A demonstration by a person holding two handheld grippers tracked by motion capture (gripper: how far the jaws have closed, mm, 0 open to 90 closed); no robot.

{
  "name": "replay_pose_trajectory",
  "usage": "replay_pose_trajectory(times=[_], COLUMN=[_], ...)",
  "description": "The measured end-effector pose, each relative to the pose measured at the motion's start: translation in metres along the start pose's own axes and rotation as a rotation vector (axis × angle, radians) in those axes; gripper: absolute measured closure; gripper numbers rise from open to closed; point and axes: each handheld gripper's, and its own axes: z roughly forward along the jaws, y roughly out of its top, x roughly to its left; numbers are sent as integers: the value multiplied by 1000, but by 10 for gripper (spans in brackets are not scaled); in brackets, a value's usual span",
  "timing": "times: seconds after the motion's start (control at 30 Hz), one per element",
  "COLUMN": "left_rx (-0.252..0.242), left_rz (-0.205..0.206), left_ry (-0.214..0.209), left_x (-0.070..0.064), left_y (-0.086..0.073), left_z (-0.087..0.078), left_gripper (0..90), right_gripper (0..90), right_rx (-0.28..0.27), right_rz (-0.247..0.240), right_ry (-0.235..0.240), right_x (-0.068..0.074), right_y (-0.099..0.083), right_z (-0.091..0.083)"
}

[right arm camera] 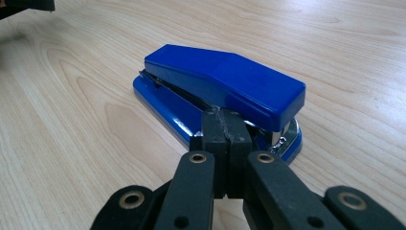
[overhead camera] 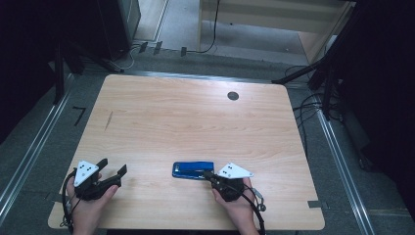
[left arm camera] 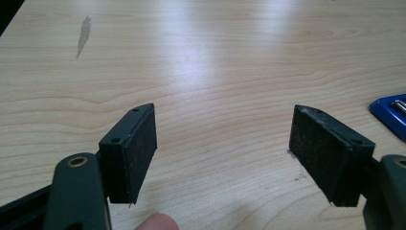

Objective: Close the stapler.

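A blue stapler (overhead camera: 193, 170) lies flat on the wooden table (overhead camera: 186, 112) near its front edge, closed, with metal showing at its near end (right arm camera: 225, 84). My right gripper (overhead camera: 209, 174) is shut with its pads pressed together and nothing between them; its tip (right arm camera: 226, 127) touches or nearly touches the stapler's near side by the hinge end. My left gripper (overhead camera: 113, 166) rests at the front left, wide open over bare wood (left arm camera: 222, 139), well left of the stapler, whose corner (left arm camera: 390, 115) shows at the right edge.
A dark round grommet (overhead camera: 233, 96) sits near the table's far edge. A faint grey smear (overhead camera: 108, 120) marks the left side of the table. Cables (overhead camera: 303, 107) and stand legs lie on the floor to the right.
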Motion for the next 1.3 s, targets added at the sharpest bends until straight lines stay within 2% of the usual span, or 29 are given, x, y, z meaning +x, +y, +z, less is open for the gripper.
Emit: replay_pose_trajectory(times=[0.1,0.13,0.2,0.37,0.6,0.77,0.87,0.97,1.17,1.3], left_rx=[6,5,11,30,34,37,41,40,46,45], left_rz=[-2,-3,-3,-24,-32,-6,-13,-28,-16,-15], left_ry=[2,1,2,10,3,-19,-38,-40,-35,-32], left_x=[1,1,1,3,4,2,3,4,3,3], left_y=[-1,-1,-1,0,0,1,1,1,1,1], left_z=[1,1,2,3,4,4,5,4,5,5], left_gripper=[244,243,241,202,139,124,111,111,112,113], right_gripper=[886,816,755,675,501,425,376,328,240,203], right_rx=[-15,-17,-22,-33,-70,-73,-77,-83,-78,-91], right_rz=[4,9,2,-4,7,17,25,38,54,65], right_ry=[12,24,42,46,5,-23,-32,-39,-40,-69], right_x=[-2,-2,-2,-2,-7,-14,-17,-21,-33,-41], right_y=[0,0,1,1,2,0,-1,-2,-6,-8], right_z=[-4,-6,-8,-15,-27,-34,-39,-44,-53,-61])
